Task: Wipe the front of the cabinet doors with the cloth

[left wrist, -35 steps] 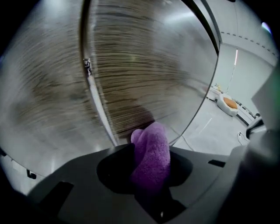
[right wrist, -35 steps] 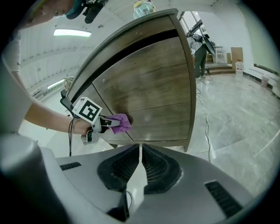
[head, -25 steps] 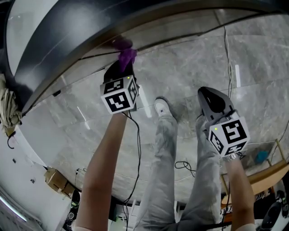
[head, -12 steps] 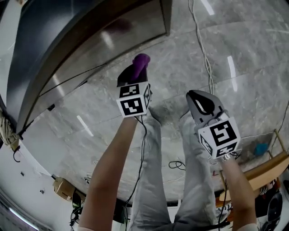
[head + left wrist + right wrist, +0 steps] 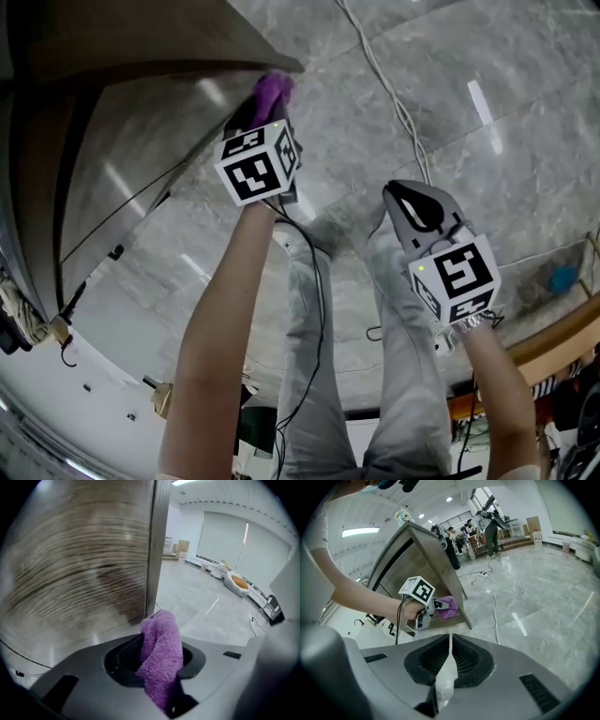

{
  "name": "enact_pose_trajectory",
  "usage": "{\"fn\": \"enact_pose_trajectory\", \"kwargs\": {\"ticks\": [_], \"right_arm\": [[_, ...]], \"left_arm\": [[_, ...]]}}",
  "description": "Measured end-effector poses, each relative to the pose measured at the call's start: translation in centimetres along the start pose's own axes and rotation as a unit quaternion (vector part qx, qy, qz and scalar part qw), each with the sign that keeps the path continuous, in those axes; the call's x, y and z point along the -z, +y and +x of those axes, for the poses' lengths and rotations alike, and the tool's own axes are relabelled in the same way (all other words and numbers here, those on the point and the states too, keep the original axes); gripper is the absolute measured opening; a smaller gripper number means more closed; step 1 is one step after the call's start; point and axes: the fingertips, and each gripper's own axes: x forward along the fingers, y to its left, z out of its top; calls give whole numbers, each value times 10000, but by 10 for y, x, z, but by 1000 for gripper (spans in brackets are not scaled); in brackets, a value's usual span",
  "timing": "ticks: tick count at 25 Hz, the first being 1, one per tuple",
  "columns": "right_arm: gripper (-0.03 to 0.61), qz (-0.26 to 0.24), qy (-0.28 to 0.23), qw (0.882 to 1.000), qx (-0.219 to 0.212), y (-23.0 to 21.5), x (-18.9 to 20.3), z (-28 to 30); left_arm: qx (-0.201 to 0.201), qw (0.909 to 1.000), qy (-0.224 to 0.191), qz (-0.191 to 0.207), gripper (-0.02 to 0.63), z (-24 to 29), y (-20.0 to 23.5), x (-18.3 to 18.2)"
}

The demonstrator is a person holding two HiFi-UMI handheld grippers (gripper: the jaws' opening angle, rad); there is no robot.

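Left gripper (image 5: 261, 108) fingers pinch a bunched, fuzzy purple cloth (image 5: 161, 644); right gripper (image 5: 450, 645) fingers closed, empty.

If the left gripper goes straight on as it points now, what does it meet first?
Probably the cabinet door, near its right edge; the purple cloth it holds would touch first. Depth is unclear.

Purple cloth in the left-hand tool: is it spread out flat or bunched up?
Bunched up. The purple terry cloth sticks out as a crumpled wad from the left gripper's closed jaws, near the wood-grain cabinet front.
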Motion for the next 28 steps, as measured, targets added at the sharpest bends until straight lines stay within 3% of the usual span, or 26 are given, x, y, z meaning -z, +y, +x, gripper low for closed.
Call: {"fn": "enact_pose_trajectory", "kwargs": {"ticks": [5,12,23,28], "right_arm": [[35,209,-30,9994,273,-17,12,-6],[35,131,46,9994,316,2,10,12],[35,-126,123,9998,91,104,4,79],[35,-349,269,9990,-112,160,12,109]], "left_arm": [[-276,9996,41,-45,118,1,26,4],[-255,9996,40,-77,118,-17,71,21],[-804,9945,359,-569,118,-76,226,111],[-891,9926,408,-718,118,-96,277,140]]}}
